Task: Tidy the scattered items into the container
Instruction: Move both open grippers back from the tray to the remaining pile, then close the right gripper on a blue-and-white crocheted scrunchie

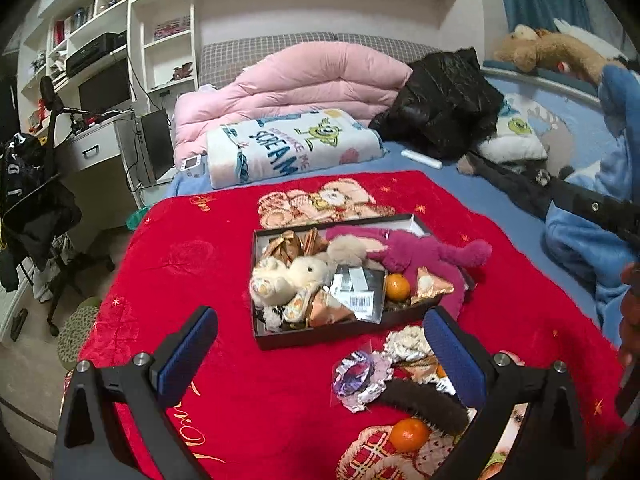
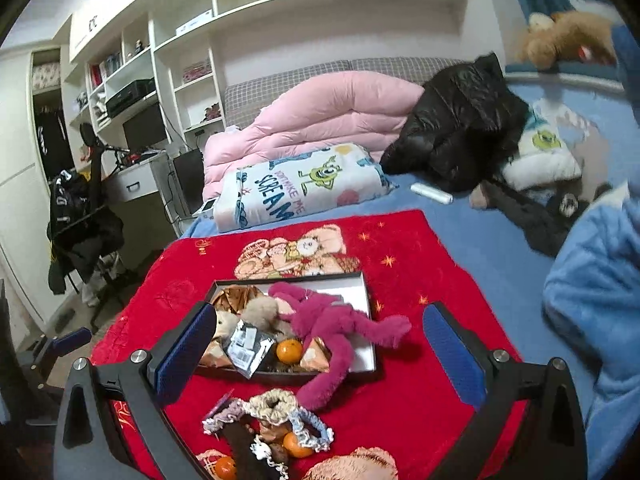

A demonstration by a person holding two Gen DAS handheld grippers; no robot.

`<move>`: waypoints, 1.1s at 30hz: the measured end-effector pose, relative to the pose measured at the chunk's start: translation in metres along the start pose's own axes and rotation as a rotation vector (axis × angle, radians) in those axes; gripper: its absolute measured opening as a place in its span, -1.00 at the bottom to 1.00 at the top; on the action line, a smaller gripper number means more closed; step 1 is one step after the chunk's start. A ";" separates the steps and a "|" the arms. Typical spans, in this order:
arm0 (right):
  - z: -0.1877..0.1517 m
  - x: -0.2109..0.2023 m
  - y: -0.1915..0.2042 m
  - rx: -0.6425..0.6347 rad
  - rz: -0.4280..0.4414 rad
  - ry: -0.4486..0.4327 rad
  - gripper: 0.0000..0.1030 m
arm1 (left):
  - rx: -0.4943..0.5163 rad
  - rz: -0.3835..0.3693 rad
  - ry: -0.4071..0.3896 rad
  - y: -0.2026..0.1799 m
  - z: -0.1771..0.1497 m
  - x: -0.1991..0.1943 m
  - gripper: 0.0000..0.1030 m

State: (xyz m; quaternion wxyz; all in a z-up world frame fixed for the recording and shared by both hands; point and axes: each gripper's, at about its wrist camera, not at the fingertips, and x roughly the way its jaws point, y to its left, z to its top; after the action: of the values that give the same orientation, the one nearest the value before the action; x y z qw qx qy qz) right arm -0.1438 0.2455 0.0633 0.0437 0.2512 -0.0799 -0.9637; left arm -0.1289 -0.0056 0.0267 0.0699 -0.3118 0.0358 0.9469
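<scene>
A shallow black box sits on the red blanket, also in the right wrist view. It holds a cream plush bear, a magenta plush hanging over its rim, gold packets, a tangerine and a barcoded packet. Loose in front lie scrunchies, a purple gem packet, a brown furry band and tangerines. My left gripper is open and empty above the loose pile. My right gripper is open and empty over the box.
A pink duvet, a folded cartoon blanket and a black jacket lie on the bed behind. A blue fleece lies at the right. A desk, shelves and a chair with clothes stand at the left.
</scene>
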 end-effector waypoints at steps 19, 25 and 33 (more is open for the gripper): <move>-0.066 0.073 -0.010 0.001 0.103 0.209 0.61 | -0.056 -0.025 0.212 0.003 -0.046 0.077 1.00; -0.080 0.088 -0.010 -0.002 0.106 0.270 0.43 | -0.046 -0.032 0.282 0.000 -0.064 0.096 1.00; -0.095 0.104 -0.010 0.018 0.129 0.357 0.09 | -0.018 -0.019 0.320 -0.006 -0.073 0.113 1.00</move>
State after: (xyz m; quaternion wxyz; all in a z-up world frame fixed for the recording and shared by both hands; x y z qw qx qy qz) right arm -0.1879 0.2301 -0.0694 0.1165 0.4131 -0.0952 -0.8982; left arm -0.1752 0.0048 -0.0992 0.0694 -0.4595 0.0348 0.8848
